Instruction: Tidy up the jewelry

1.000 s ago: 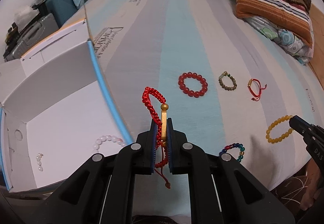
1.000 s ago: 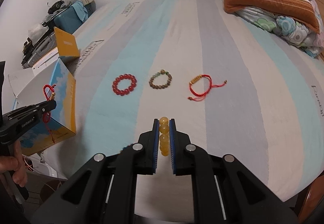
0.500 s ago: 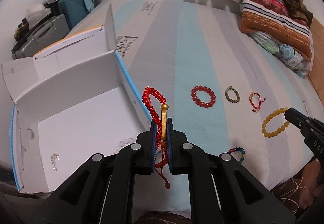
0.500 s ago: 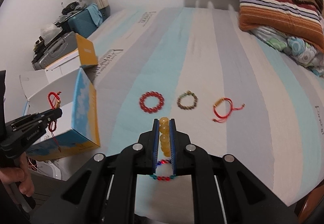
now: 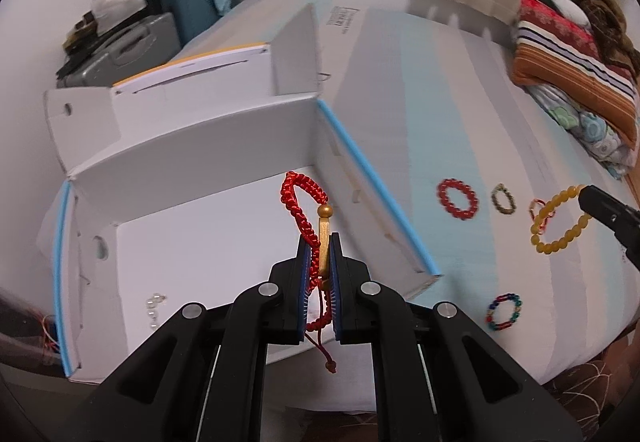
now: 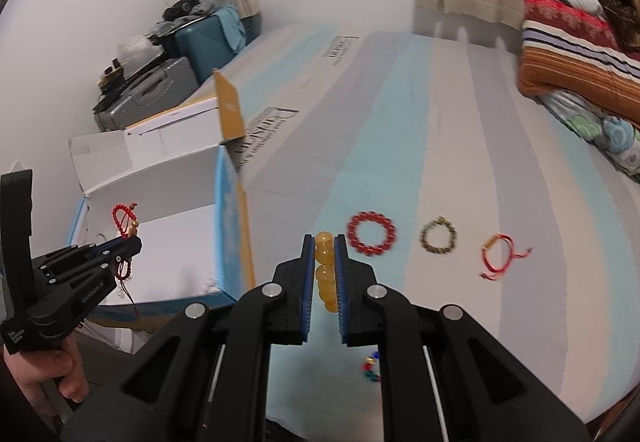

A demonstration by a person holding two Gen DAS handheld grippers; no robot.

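Note:
My left gripper (image 5: 319, 242) is shut on a red braided cord bracelet (image 5: 298, 198) with a gold bar, held above the open white box (image 5: 200, 146); it also shows in the right wrist view (image 6: 134, 240). My right gripper (image 6: 324, 242) is shut on a yellow bead bracelet (image 6: 325, 270), lifted above the bed; the bracelet hangs in the left wrist view (image 5: 558, 220). On the bed lie a red bead bracelet (image 6: 371, 233), a green-brown bead bracelet (image 6: 438, 236), a thin red cord bracelet (image 6: 500, 256) and a multicoloured bead bracelet (image 5: 504, 312).
The box holds small pearl pieces (image 5: 154, 306) on its floor. Its blue-edged right wall (image 5: 376, 202) stands between the box and the bed. Suitcases (image 6: 160, 90) stand at the back left. Folded blankets (image 6: 580, 50) lie at the back right of the striped mattress (image 6: 400, 122).
My left gripper has moved left over the box with the red cord bracelet. My right gripper has lifted the yellow bead bracelet off the bed and moved left.

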